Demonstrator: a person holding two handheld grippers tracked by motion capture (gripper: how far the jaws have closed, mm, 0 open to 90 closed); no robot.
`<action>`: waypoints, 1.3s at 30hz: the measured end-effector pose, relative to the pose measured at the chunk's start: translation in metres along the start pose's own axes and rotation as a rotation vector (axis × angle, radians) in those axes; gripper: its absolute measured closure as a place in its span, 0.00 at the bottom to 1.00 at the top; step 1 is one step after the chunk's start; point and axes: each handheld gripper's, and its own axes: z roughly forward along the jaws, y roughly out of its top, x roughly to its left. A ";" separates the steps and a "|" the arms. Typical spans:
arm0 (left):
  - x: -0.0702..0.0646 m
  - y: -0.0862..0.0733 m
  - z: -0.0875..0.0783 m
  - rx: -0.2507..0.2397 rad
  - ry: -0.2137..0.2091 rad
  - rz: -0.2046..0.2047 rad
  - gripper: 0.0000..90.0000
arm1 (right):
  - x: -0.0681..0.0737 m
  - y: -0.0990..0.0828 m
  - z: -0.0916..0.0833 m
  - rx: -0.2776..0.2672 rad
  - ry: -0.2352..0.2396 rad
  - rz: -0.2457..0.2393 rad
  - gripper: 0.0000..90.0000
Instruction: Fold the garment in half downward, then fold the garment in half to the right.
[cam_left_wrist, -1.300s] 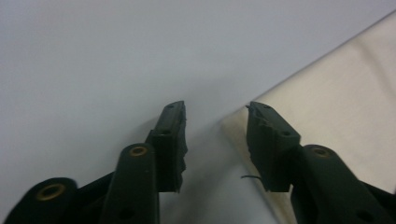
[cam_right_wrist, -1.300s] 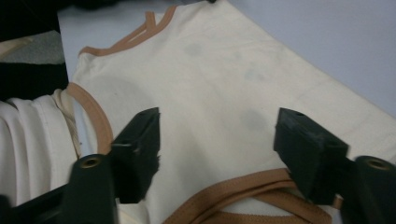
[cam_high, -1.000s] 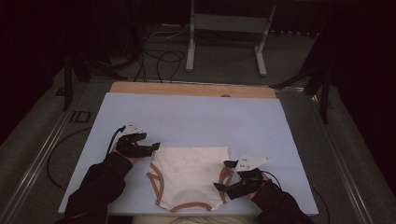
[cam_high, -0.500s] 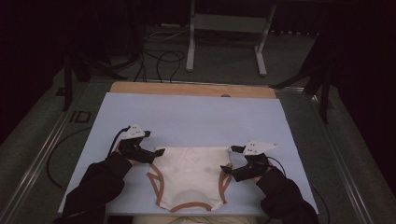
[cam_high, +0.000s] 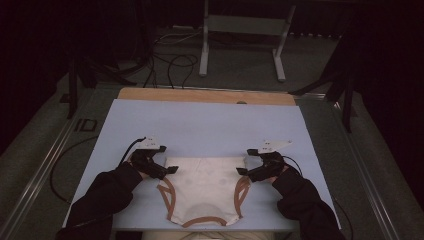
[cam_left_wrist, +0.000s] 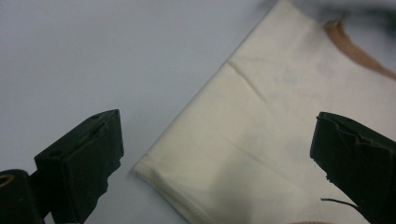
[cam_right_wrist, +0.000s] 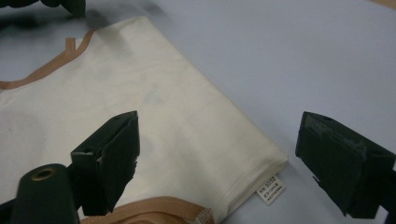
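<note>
Cream cotton with tan binding makes up the one garment (cam_high: 205, 187), a small sleeveless top that is laid flat on the near half of the pale blue tabletop (cam_high: 200, 125), its bound openings turned toward the person and its straight folded edge away. At each far corner of the cloth one gripper is placed. The left gripper (cam_left_wrist: 215, 154) is seen with its jaws spread wide and having just been opening; the corner of the cloth lies between them but is not pinched. The right gripper (cam_right_wrist: 217, 154) is likewise held with jaws wide apart over the other corner, where a small white label (cam_right_wrist: 271, 190) is stitched; nothing is gripped there either. Two grippers, one garment and one label are counted, and two dark sleeves are seen in the high view. From here, the risk is judged to lie in uneven pinching: if only the upper layer were caught at one corner, the layers could be separated and the fold skewed; if one side were lifted before the other, the flat cloth could be dragged and creased across the tabletop.
</note>
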 end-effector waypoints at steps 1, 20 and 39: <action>0.000 0.000 0.001 0.004 0.005 -0.003 0.05 | -0.002 0.000 0.002 0.005 0.005 0.001 0.15; 0.009 -0.002 0.013 0.098 -0.004 -0.007 0.29 | -0.021 -0.005 0.023 0.111 0.015 0.031 0.23; 0.014 -0.004 0.019 0.141 0.052 -0.037 0.57 | -0.031 -0.011 0.036 0.183 -0.001 0.043 0.58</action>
